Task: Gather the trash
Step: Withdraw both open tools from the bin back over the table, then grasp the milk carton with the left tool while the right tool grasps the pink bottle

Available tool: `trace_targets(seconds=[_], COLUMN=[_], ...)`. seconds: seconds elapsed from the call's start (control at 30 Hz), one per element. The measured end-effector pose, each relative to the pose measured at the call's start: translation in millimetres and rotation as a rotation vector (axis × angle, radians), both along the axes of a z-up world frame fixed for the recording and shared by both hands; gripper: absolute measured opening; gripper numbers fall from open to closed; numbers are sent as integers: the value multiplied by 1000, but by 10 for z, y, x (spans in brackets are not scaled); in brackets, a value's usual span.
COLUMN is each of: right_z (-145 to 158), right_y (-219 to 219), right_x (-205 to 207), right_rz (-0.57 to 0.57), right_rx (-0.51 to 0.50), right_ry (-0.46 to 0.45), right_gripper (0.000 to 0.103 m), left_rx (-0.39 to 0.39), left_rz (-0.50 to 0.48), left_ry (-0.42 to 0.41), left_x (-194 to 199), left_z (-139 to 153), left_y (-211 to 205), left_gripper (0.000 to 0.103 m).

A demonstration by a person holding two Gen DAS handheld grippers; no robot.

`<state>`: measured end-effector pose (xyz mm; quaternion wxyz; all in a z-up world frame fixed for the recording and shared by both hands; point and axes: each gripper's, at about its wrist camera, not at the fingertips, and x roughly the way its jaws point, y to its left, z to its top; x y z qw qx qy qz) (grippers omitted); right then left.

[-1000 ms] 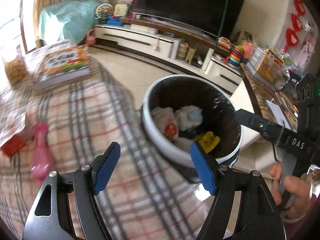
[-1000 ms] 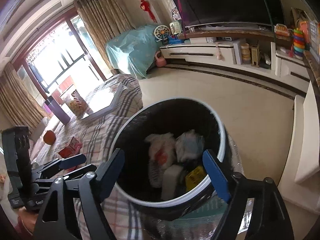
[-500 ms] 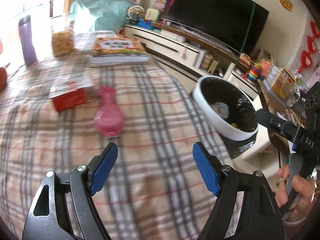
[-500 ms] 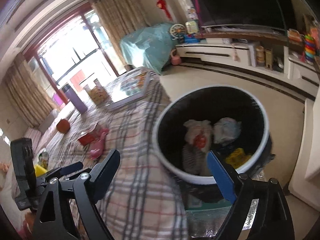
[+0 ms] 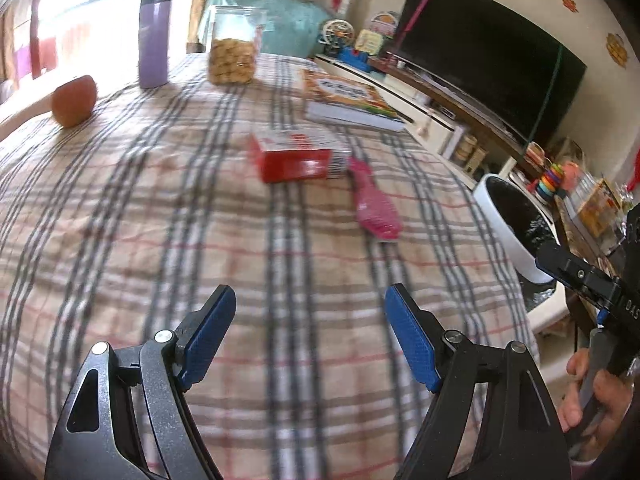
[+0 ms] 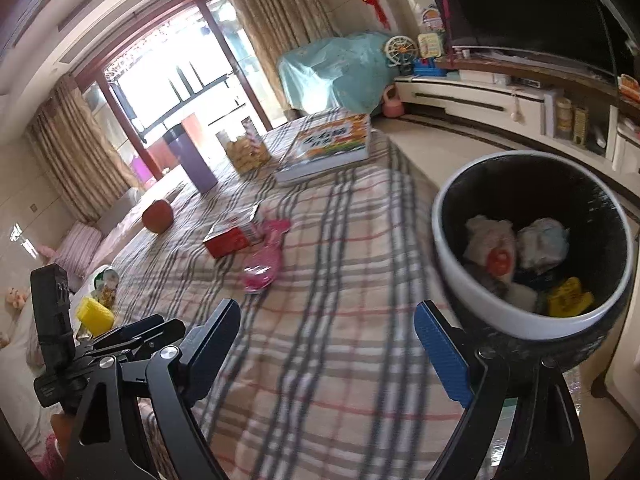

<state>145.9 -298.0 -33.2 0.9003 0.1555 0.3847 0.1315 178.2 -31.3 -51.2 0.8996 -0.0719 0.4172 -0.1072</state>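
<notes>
Both cameras are swinging away from the trash bin [image 6: 532,248], which a second ago was filling the middle of each view and is now sitting at three o'clock beyond the counter's edge. The left tongs [image 5: 310,336] are hanging wide and empty over the plaid cloth [image 5: 160,220], and the right tongs [image 6: 326,348] are likewise gaping with nothing between the blue pads. The bin is already carrying crumpled wrappers and a yellow scrap, so the hands are probably turning back for more. At twelve o'clock from the left tongs, a red carton [image 5: 296,156] is lying on its side, touching a pink plastic bottle [image 5: 374,204] that is also lying flat; both look like discards. The book [image 5: 348,100], snack jar [image 5: 234,46], purple tumbler [image 5: 154,38] and apple [image 5: 74,100] are standing farther back, probably keepers.
</notes>
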Motion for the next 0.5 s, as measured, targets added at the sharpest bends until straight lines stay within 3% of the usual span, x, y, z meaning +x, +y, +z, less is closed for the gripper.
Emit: trace_targets(seconds=[0.27, 0.5], right_z=[-119, -208], right_y=[374, 709], right_x=[86, 296], right_rz=[50, 92], right_rx=[-3, -33], right_ry=[23, 18], right_gripper=[90, 90], left_rx=[17, 112], left_rz=[4, -100], left_ry=[4, -9], left_x=[42, 285], left_z=[-80, -119], left_y=[250, 325], left_gripper=[79, 79])
